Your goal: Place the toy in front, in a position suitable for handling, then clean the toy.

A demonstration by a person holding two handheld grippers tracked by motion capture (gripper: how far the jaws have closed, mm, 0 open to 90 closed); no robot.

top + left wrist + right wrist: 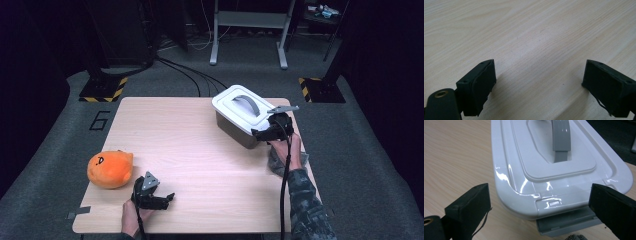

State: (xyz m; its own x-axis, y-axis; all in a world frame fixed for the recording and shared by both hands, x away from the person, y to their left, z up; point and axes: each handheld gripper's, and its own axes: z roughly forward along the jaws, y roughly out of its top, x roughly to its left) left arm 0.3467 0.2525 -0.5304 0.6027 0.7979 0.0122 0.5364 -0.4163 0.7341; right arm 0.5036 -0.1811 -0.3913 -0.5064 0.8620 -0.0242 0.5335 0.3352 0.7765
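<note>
A storage box with a white lid [239, 109] and a grey handle [248, 104] stands at the back right of the wooden table [200, 150]. My right gripper [266, 131] is open at the box's near end; in the right gripper view its jaws straddle the lid's short edge [544, 195], above a grey latch [566, 221]. An orange plush toy [110, 169] lies at the front left. Just right of the plush, my left gripper [156, 199] is open and low over bare wood [536, 50], with nothing between its fingers [477, 87].
Beyond the table's far edge lie black cables [190, 72], the feet of a grey metal stand [250, 35] and yellow-black striped floor plates [102, 90]. A "6" [99, 120] is marked on the carpet at the left. Bare wood spans the table's middle.
</note>
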